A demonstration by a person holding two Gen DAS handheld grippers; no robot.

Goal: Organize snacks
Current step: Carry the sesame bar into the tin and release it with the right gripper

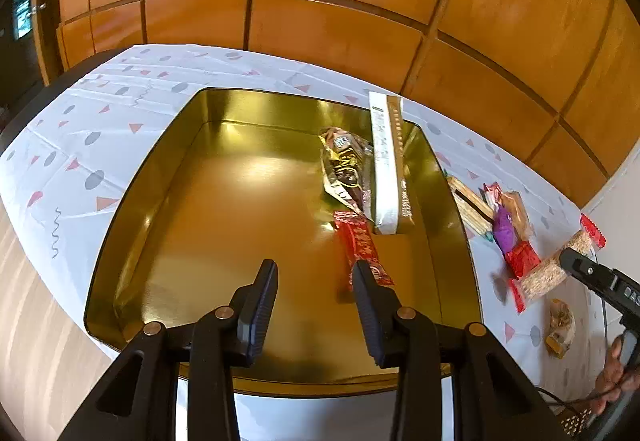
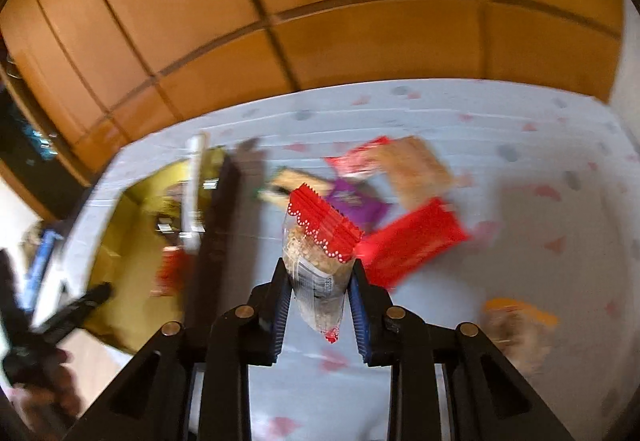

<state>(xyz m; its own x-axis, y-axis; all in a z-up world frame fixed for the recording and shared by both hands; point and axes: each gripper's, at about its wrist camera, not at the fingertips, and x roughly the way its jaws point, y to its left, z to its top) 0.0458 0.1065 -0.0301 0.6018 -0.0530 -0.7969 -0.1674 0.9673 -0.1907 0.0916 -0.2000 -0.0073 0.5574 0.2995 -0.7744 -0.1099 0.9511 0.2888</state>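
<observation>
Your right gripper [image 2: 318,295] is clamped on a clear bar [image 2: 318,261] with red crimped ends: both pads press its sides, one red end pokes up past the fingertips and the other hangs below them, clear of the desk [image 2: 520,241]. In the left wrist view that same bar [image 1: 556,269] shows at the right, in your right gripper [image 1: 570,261], outside the tin [image 1: 132,209].

Your left gripper [image 1: 315,273] stands partly open over the tin's near half, with nothing between the pads. Just beyond its right fingertip a red wrapper [image 1: 362,247] lies on the gold floor. Further in, toward the far right corner, a brown and gold pack [image 1: 346,169] lies flat, and a long white box [image 1: 386,165] leans beside it against the right wall, its top sticking above the rim.

Past the tin's right wall, on the patterned cloth [image 1: 80,129], the loose snacks sit close together: a tan cracker pack [image 1: 472,205], a purple pack [image 1: 504,229] and a red one [image 1: 524,259]. A small brown snack [image 1: 562,325] lies apart, nearer you. The right wrist view is blurred, so finer detail there cannot be told.
</observation>
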